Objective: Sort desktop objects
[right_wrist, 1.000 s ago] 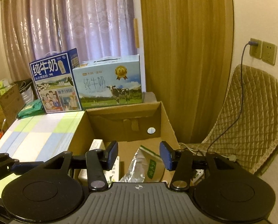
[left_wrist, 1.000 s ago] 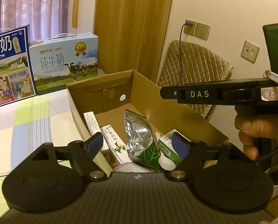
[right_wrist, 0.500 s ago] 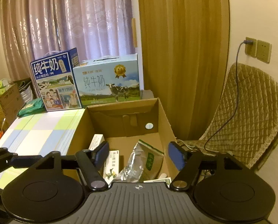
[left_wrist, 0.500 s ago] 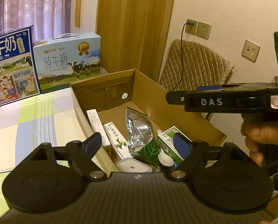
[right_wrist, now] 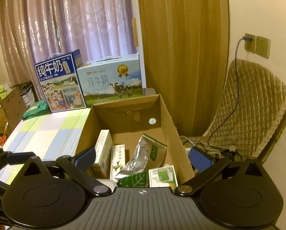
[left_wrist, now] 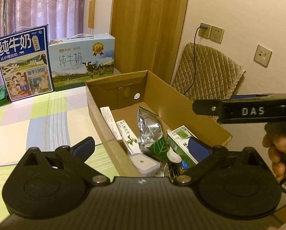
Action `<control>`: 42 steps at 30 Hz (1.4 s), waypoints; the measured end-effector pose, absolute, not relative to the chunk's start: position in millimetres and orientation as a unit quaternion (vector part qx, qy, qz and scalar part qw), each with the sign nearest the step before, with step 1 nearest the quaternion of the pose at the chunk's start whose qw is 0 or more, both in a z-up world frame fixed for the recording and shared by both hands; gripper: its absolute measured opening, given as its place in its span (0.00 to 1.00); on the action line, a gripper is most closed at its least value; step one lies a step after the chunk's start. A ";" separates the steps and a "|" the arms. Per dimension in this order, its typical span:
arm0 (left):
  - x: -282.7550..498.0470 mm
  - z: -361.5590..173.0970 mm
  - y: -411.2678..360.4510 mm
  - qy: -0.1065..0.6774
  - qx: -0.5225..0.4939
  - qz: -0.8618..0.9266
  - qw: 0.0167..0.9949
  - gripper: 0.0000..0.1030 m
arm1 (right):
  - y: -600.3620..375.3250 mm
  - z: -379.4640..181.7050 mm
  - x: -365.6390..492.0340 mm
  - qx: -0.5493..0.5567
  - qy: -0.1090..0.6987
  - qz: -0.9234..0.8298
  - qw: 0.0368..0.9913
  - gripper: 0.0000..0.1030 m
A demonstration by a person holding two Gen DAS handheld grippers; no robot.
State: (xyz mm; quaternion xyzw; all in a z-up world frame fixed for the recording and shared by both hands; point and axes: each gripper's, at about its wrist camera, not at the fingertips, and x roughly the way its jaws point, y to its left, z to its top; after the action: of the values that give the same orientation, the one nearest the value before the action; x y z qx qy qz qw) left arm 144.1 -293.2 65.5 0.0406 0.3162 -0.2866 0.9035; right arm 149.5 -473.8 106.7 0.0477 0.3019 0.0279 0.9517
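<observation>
Both tongs (left_wrist: 141, 145) (right_wrist: 143, 158) agape over box (left_wrist: 181, 99)

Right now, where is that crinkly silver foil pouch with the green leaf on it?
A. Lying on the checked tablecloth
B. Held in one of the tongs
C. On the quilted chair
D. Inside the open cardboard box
D: the silver foil pouch stands among the small cartons inside the open cardboard box, and both the left tongs and the right tongs are open and empty.
</observation>
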 end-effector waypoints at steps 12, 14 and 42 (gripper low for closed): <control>97.2 75.7 -265.9 0.331 0.016 -0.258 0.908 0.99 | -457.7 112.0 94.0 0.045 0.346 0.006 0.937 0.98; 86.7 77.0 -260.6 0.332 0.015 -0.255 0.908 0.99 | -454.2 113.9 83.7 0.046 0.347 0.002 0.937 0.98; 10.7 42.6 -218.3 0.393 0.039 -0.212 0.894 0.99 | -426.5 87.8 -1.6 0.051 0.402 -0.011 0.914 0.98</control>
State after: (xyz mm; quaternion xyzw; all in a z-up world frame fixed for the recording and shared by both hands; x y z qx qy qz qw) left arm 10.7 -218.3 42.6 0.0385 0.3928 -0.2123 0.8939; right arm -1.6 -426.5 87.8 0.0514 0.4020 -0.0108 0.9142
